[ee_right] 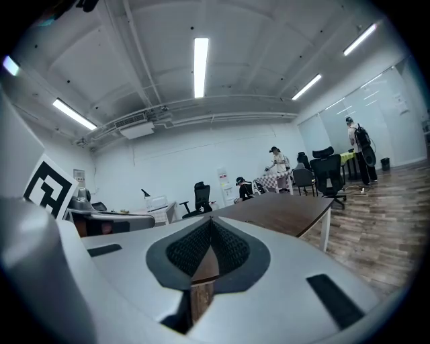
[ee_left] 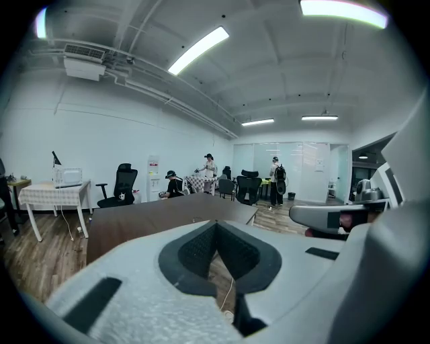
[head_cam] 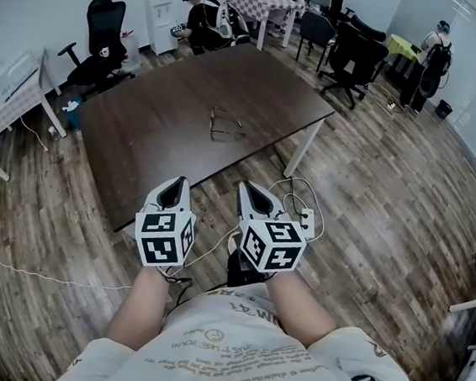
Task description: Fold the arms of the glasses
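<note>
Now, the glasses (head_cam: 226, 126): they lie on the dark table (head_cam: 159, 135), near its middle and well apart from both grippers. The arms look spread rather than folded, though the thin wire frame is hard to read.
Left gripper (head_cam: 176, 186): its jaws are closed tip to tip with nothing between them. It is held over the wooden floor, just off the table's near edge.
Right gripper (head_cam: 250, 189): its jaws are also pressed together and empty, and it is level with the left one and just beside it.
Left gripper view: the ribbed pads (ee_left: 201, 248) meet at the tip. The table top stretches beyond them, and the glasses are too small to make out.
Right gripper view: the pads (ee_right: 228, 248) meet in the same way. Beyond them are a table corner and a white leg.
Partly hidden: a power strip (head_cam: 306, 222) and its white cable lie on the floor, and the cable runs behind the right gripper.
Cut off: the person's forearms and pale shirt run out of the head view's bottom edge.
</note>
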`<action>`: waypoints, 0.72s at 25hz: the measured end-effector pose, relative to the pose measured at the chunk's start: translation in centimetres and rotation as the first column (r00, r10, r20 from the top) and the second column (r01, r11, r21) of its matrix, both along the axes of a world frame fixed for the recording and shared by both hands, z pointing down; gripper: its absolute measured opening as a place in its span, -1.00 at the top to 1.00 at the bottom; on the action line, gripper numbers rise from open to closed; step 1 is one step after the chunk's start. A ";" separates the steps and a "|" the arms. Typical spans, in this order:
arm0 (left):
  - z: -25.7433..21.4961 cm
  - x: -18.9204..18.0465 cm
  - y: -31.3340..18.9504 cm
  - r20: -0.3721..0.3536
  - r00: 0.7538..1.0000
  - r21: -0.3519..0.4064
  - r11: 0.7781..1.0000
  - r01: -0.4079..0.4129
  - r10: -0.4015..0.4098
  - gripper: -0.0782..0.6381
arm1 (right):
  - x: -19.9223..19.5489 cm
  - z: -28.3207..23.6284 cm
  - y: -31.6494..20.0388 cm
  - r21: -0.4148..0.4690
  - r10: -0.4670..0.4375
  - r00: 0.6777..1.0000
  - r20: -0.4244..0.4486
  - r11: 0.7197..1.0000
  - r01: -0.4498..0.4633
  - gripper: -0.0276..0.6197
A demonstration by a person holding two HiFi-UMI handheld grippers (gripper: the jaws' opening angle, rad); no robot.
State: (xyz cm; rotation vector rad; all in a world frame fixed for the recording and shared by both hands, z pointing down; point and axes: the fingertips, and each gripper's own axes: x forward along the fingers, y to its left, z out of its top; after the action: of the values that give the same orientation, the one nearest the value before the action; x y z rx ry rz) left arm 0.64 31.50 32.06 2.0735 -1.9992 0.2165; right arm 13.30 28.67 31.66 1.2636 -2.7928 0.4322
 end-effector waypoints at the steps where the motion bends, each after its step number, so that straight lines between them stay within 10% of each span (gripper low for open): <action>1: 0.0 -0.1 -0.4 0.001 1.000 -0.001 1.000 -0.001 0.001 0.74 | -0.1 0.1 -0.3 -0.001 0.000 1.000 0.000 1.000 0.000 0.87; 18: 2.2 -2.2 -13.3 0.018 1.000 -0.061 0.998 0.008 -0.007 0.74 | -2.6 2.3 -14.2 -0.052 -0.019 1.000 0.019 0.998 0.020 0.87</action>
State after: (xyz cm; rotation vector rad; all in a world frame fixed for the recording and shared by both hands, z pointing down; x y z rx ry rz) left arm -1.52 18.16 34.31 2.0337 -1.9845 0.2915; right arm 10.73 14.48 34.01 1.2265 -2.7874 0.5152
